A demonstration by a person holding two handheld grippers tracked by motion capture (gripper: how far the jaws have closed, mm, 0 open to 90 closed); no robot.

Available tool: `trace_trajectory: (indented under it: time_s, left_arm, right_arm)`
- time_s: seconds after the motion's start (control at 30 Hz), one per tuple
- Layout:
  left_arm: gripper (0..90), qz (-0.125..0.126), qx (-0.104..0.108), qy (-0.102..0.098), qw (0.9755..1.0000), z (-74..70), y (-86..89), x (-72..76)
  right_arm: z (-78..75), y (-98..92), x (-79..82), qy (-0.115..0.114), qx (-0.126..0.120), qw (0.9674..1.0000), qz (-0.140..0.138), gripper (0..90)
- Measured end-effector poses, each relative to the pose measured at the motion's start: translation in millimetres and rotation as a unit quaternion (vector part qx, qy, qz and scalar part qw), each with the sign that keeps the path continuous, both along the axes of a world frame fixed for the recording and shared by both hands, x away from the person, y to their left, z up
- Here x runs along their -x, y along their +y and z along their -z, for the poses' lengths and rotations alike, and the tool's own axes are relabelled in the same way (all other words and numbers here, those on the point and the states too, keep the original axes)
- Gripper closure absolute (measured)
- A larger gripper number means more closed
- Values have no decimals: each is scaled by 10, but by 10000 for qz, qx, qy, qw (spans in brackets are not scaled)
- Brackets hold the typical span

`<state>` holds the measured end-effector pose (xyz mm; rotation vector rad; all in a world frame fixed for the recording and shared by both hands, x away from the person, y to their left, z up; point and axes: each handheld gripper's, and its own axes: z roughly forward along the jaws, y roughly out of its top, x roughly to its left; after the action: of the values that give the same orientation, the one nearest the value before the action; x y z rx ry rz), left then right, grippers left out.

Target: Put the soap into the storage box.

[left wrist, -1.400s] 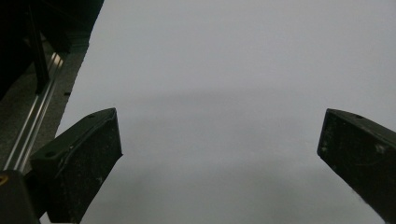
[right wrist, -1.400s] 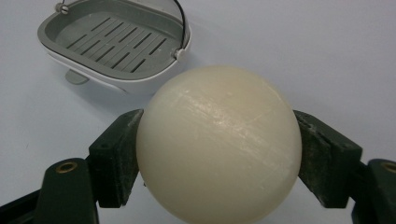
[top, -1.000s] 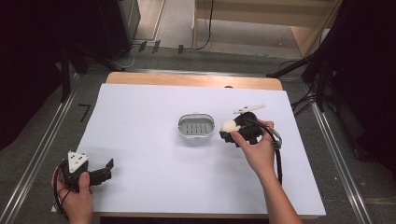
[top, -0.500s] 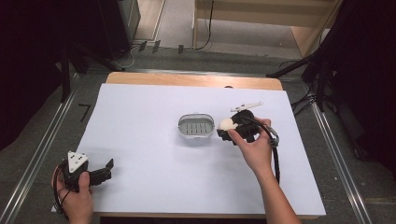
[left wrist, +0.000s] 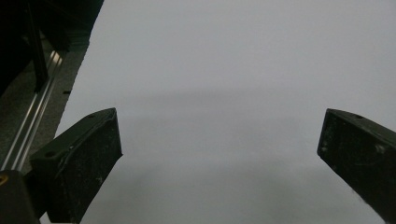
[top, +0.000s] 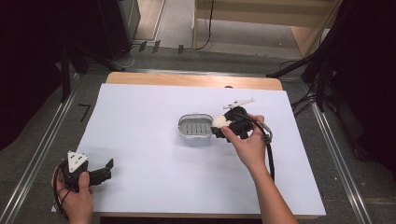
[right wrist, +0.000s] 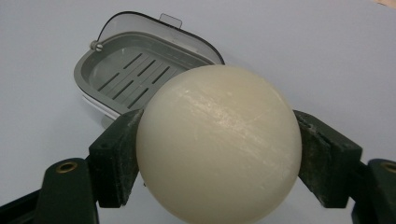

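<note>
The right gripper (right wrist: pixel 218 154) clamps a round cream soap (right wrist: pixel 218 144) at the right rim of the open grey soap dish (top: pixel 196 126), mid-table. Best: centre it over the slats, lower, then release. The left gripper (top: pixel 95 171) rests wide open and empty near the table's front-left corner.

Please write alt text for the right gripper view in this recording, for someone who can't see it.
A round, cream-white bar of soap sits clamped between the right gripper's two black jaws, close to the camera. Behind it, an open grey soap dish with a slotted bottom lies on the white table cover.
</note>
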<state>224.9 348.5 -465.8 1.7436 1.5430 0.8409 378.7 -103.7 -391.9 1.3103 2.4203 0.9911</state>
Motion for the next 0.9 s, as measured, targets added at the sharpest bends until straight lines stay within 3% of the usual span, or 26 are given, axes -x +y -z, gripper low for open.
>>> trace_trajectory:
  time_s: [0.9]
  left_arm:
    - [1,-11,65,-12,10000,0,8,2]
  right_arm:
    - [40,517,-181,76,-77,9995,-297,244]
